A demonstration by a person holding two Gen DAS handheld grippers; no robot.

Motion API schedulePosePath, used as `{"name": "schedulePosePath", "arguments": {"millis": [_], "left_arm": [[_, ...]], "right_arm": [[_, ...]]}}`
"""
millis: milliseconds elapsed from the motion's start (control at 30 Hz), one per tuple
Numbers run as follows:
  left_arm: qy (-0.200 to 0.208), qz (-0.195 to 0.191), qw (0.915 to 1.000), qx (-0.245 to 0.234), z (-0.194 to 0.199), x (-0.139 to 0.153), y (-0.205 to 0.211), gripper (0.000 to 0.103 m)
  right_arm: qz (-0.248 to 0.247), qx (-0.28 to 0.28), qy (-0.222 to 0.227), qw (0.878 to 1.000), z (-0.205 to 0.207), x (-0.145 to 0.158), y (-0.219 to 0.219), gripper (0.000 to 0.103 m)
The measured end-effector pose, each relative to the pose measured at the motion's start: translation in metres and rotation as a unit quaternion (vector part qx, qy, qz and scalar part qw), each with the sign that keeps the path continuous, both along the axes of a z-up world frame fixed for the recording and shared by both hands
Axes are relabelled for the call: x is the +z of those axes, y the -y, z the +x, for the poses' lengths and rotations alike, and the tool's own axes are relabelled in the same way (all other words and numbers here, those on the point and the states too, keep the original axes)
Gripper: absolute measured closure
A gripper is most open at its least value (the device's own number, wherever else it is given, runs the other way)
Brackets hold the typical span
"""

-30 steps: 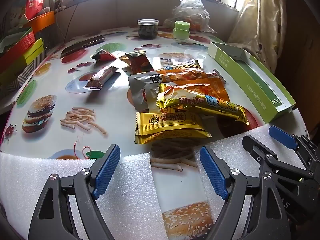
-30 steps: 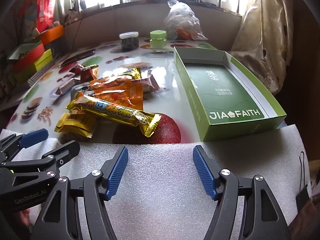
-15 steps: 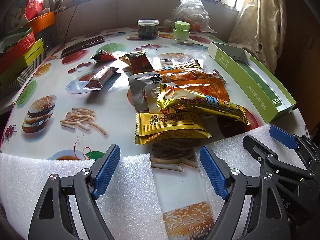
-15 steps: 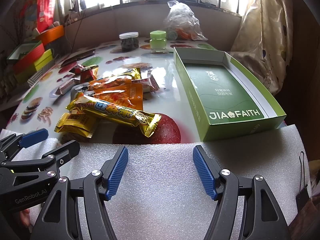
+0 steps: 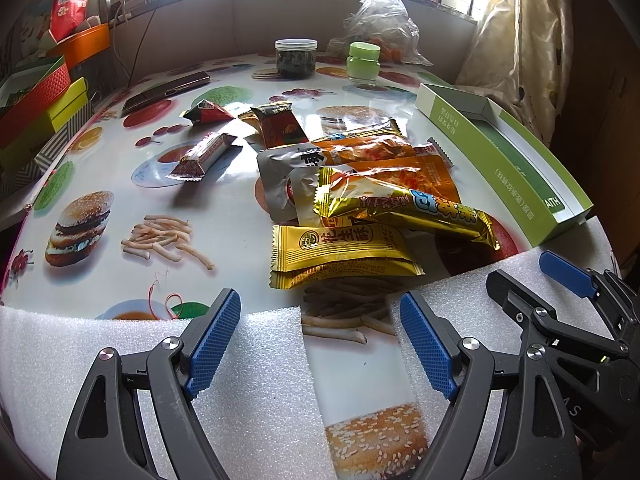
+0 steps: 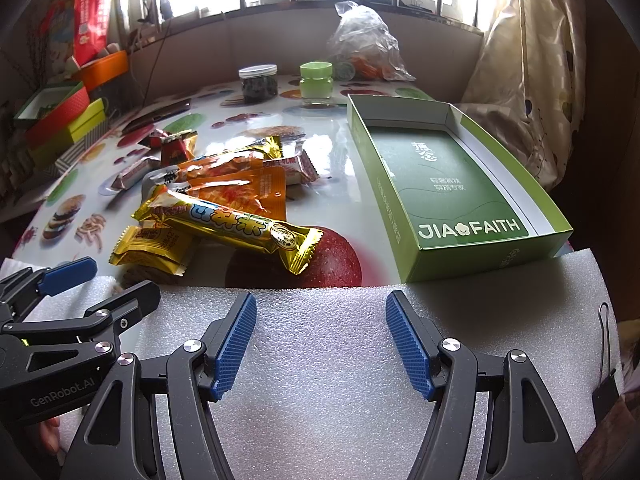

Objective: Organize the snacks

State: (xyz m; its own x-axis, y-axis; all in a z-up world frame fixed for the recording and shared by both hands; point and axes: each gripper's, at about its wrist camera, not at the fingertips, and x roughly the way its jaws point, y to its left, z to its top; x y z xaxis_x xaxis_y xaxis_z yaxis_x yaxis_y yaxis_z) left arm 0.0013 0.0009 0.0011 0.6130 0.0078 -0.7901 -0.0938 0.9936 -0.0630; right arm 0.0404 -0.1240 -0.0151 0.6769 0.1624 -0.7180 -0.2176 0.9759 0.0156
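A heap of snack packets lies mid-table: a long gold bar with blue lettering (image 5: 404, 210) (image 6: 228, 226) on top, flat yellow packets (image 5: 340, 254) (image 6: 154, 246) nearest me, orange packets (image 5: 400, 168) (image 6: 240, 186) behind. A small striped bar (image 5: 204, 156) and dark red packets (image 5: 278, 126) lie farther left. The open green box (image 6: 448, 176) (image 5: 508, 160) sits empty at the right. My left gripper (image 5: 320, 334) hangs open over the white foam (image 5: 120, 360) just short of the yellow packets. My right gripper (image 6: 320, 338) is open too, over the foam (image 6: 320, 380), empty.
At the back stand a dark-filled jar (image 5: 296, 58), a green jar (image 5: 364, 62) and a clear plastic bag (image 5: 380, 24). A phone (image 5: 166, 92) lies at the back left. Coloured boxes (image 5: 44, 100) are stacked along the left edge. A curtain (image 6: 532, 80) hangs at the right.
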Motion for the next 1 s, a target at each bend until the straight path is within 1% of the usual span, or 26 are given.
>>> {"name": "schedulePosePath", "arguments": {"millis": [1000], "left_arm": [[-0.007, 0.002, 1.0, 0.0, 0.0011, -0.0026, -0.0018, 0.021]], "right_arm": [[-0.002, 0.003, 0.0, 1.0, 0.0015, 0.0006, 0.0006, 0.035]]}}
